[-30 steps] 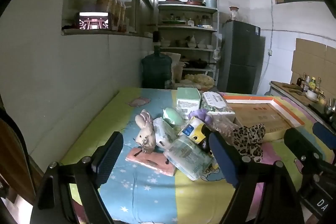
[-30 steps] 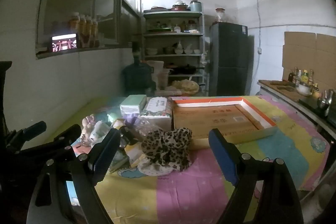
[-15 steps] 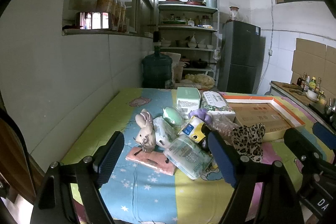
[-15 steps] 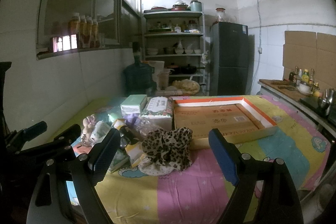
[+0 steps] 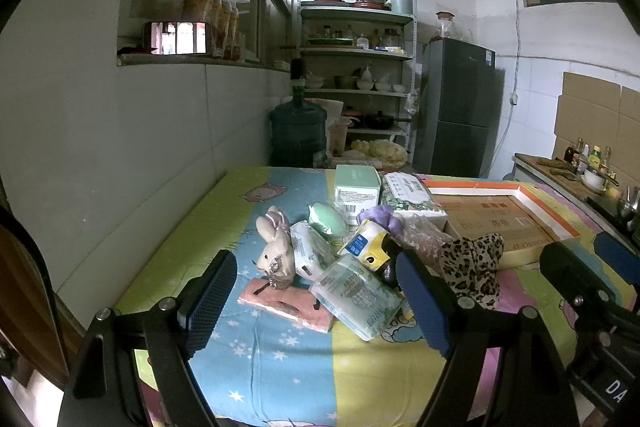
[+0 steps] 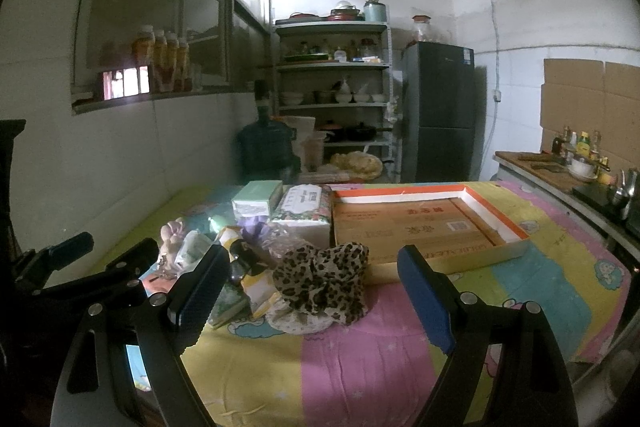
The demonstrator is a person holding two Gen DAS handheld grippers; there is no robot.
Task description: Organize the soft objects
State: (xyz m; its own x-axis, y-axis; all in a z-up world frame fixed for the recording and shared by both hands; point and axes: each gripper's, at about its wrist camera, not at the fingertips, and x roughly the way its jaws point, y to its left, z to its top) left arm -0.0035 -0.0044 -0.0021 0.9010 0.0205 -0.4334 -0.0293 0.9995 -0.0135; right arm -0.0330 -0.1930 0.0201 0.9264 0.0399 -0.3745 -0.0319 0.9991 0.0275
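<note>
While both grippers hang with jaws wide apart and nothing between them, the soft things lie heaped on the bench.
Ahead of the left gripper [image 5: 316, 301]: a beige plush mouse [image 5: 274, 249] on a pink folded cloth [image 5: 285, 303], beside a clear-wrapped green tissue pack [image 5: 358, 296]. Ahead of the right gripper [image 6: 312, 301]: a leopard-print fabric bundle [image 6: 322, 279]; beyond it, an orange-rimmed cardboard tray [image 6: 496, 223].
</note>
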